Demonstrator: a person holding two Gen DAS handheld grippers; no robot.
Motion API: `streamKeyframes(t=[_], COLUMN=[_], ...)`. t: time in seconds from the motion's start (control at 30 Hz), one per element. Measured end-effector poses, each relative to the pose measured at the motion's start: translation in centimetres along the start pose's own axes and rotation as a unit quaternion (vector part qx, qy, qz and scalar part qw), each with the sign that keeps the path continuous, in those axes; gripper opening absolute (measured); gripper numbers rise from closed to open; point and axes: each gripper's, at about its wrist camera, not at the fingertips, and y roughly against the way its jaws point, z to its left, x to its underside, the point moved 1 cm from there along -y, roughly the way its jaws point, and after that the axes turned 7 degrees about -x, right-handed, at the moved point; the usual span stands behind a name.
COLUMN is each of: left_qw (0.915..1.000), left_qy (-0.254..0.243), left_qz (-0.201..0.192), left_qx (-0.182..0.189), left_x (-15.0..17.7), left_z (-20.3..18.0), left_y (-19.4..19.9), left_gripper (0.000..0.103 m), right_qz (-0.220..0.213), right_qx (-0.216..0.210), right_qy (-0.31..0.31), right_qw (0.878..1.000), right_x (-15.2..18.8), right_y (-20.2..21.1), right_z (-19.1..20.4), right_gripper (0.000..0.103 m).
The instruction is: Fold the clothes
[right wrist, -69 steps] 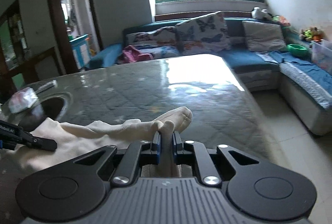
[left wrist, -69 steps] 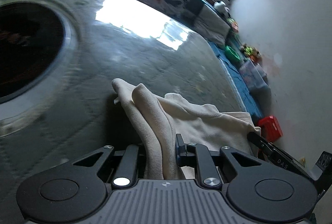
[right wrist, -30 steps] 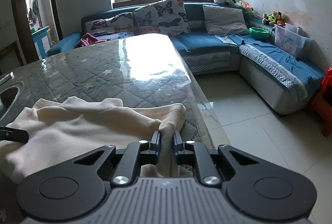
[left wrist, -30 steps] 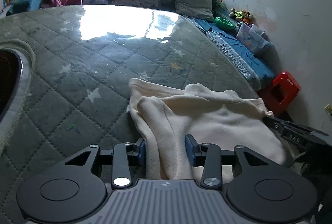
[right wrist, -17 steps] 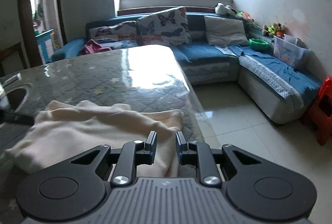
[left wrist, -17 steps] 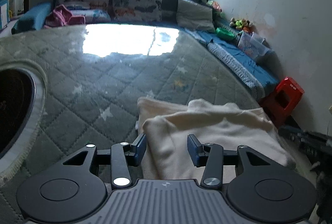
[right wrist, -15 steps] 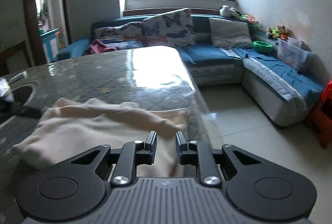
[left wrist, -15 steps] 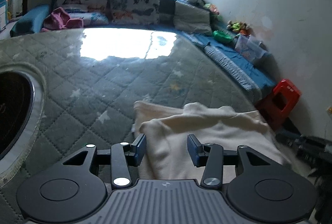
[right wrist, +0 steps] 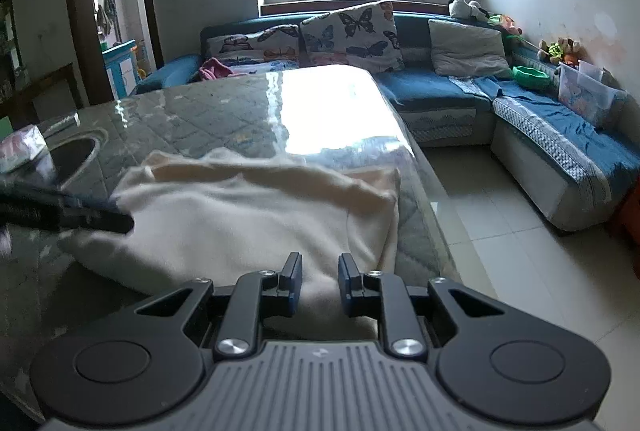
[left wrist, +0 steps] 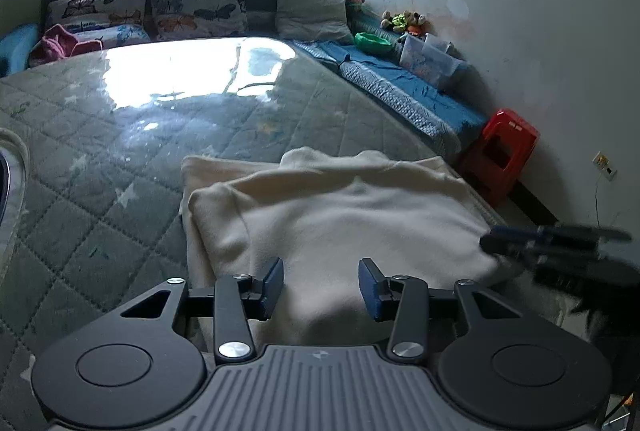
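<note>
Both jaws open; folded cream garment (left wrist: 340, 207) seemingly long side-to-side.

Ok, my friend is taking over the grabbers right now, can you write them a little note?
Left gripper: fingers apart, holding nothing, over the near edge of the cream garment.
Right gripper: fingers a little apart, also holding nothing, at the garment's other near end.
Garment: lies doubled over on the quilted table, near its corner.
Done: one fold laid and let go.
Left: judge whether it needs another fold and smoothing.
</note>
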Motion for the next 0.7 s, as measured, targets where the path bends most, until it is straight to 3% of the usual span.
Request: streamKeyframes(t=[0.17, 0.37, 0.53, 0.7], left_qw=[1.0, 1.0, 1.0, 1.0], left_qy=[-0.002, -0.006, -0.009, -0.005], left_qz=[0.001, 0.001, 0.003, -0.003], left_qx=[0.0, -0.001, 0.002, 0.006], left_x=[0.1, 0.2, 0.1, -1.0], left_z=[0.0, 0.0, 0.0, 0.1], left_y=[-0.1, -0.1, -0.2, 0.0], left_gripper=[0.044, 0.044, 0.044, 0.044], right_qz=[-0.007, 0.016, 0.043, 0.035], right_qx=[-0.006, -0.017, 0.0, 0.0], right_qy=[0.003, -0.001, 0.007, 0.011], right_qw=[1.0, 1.0, 0.999, 0.999], right_x=[-2.5, -5.0, -5.4, -5.7], right_y=[-2.0, -6.3, -9.2, -9.3], right_z=[-0.5, -0.7, -0.6, -0.5], right_gripper=[0.018, 0.018, 0.018, 0.018])
